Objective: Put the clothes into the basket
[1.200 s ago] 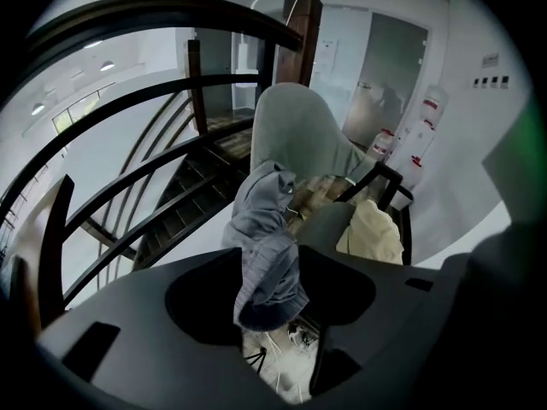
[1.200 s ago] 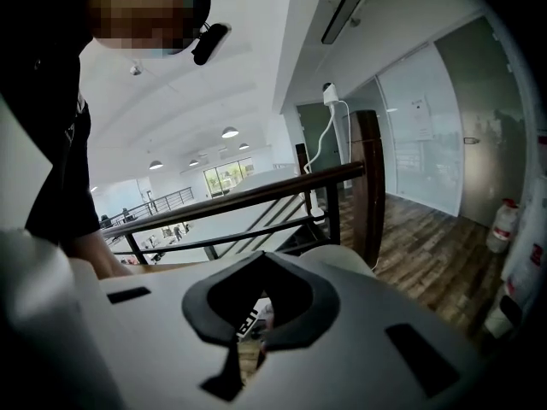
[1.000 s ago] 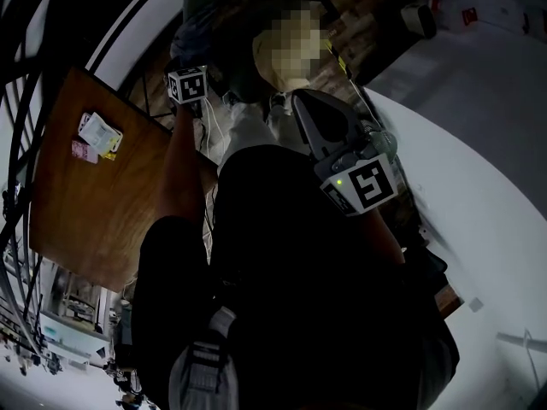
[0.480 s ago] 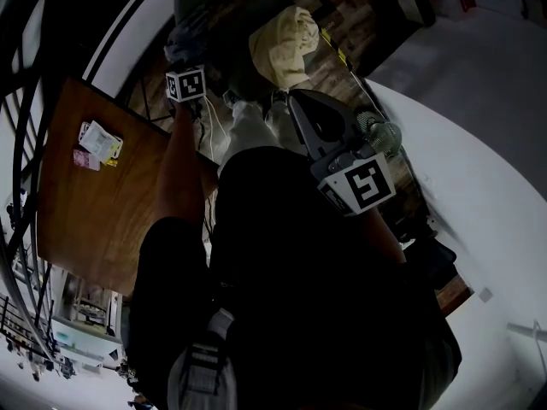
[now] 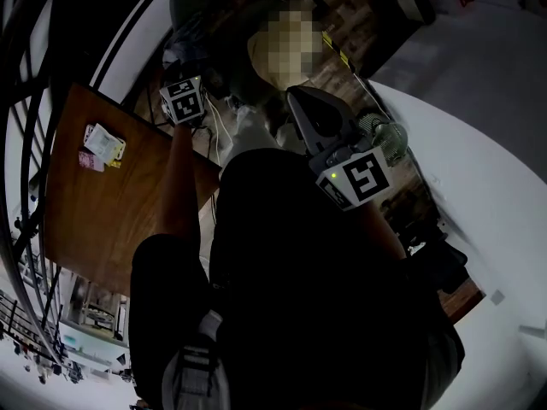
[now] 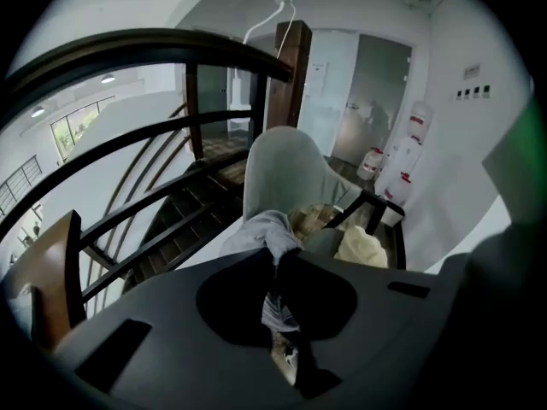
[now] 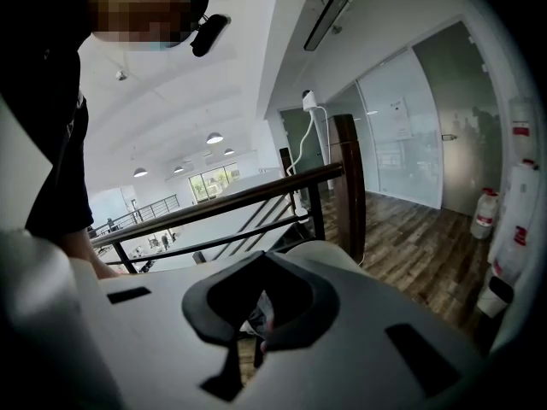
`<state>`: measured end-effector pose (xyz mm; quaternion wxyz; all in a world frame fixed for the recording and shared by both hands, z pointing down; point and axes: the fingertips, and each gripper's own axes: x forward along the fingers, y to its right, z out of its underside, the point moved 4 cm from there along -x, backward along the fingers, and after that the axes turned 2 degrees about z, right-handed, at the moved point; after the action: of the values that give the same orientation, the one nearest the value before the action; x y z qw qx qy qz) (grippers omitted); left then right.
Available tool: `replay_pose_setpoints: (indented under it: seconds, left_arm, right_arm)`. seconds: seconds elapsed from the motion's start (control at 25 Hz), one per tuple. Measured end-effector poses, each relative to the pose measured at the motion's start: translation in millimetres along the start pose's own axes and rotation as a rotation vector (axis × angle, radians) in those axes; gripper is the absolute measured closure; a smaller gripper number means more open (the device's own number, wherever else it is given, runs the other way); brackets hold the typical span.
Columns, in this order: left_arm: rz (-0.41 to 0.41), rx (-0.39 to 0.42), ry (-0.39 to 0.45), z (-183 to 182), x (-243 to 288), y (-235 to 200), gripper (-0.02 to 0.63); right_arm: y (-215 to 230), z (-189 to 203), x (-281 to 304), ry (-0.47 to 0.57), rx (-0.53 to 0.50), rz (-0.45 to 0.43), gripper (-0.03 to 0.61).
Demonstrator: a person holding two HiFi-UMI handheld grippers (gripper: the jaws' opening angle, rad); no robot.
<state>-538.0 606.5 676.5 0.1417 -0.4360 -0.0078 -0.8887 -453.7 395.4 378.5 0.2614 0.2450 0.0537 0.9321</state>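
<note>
**Grey cloth pinched in the left claw**

The grey cloth [image 6: 270, 231] is gathered into a narrow strip; its long axis follows the line of the jaws, running from the pinch away toward the chair [image 6: 282, 165], where it spreads into a wider bunch at the seat's near edge; whether that far end rests on the seat I cannot tell. The left claw [image 6: 276, 267] has just been closing and is now clamped on the cloth's near end, the fabric squeezed thin between the pads. On the seat, just right of the grey bunch, lies a cream cloth [image 6: 361, 248], crumpled, apart from the claw. The right claw [image 7: 261, 307] has its jaws drawn together, with only a thin slit between them; a scrap of grey and pink shows there, nipped or merely beyond, I cannot tell. A dark curved railing [image 6: 154, 49] runs left of the chair; jugs [image 6: 410, 156] stand by the far wall; in the head view a brown worktop [image 5: 111, 220] carries some papers [image 5: 102, 143].
</note>
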Motion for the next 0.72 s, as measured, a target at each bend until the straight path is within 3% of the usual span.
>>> replay_pose_setpoints:
  seconds: [0.36, 0.72]
  left_arm:
    - [0.038, 0.017, 0.235, -61.7, -78.1, 34.0, 0.589]
    - [0.121, 0.049, 0.421, -110.6, -146.8, 91.0, 0.591]
  right_arm:
    - [12.8, 0.0, -26.0, 0.046, 0.007, -0.009, 0.569]
    - [33.8, 20.4, -82.5, 0.105, 0.066, 0.046, 0.569]
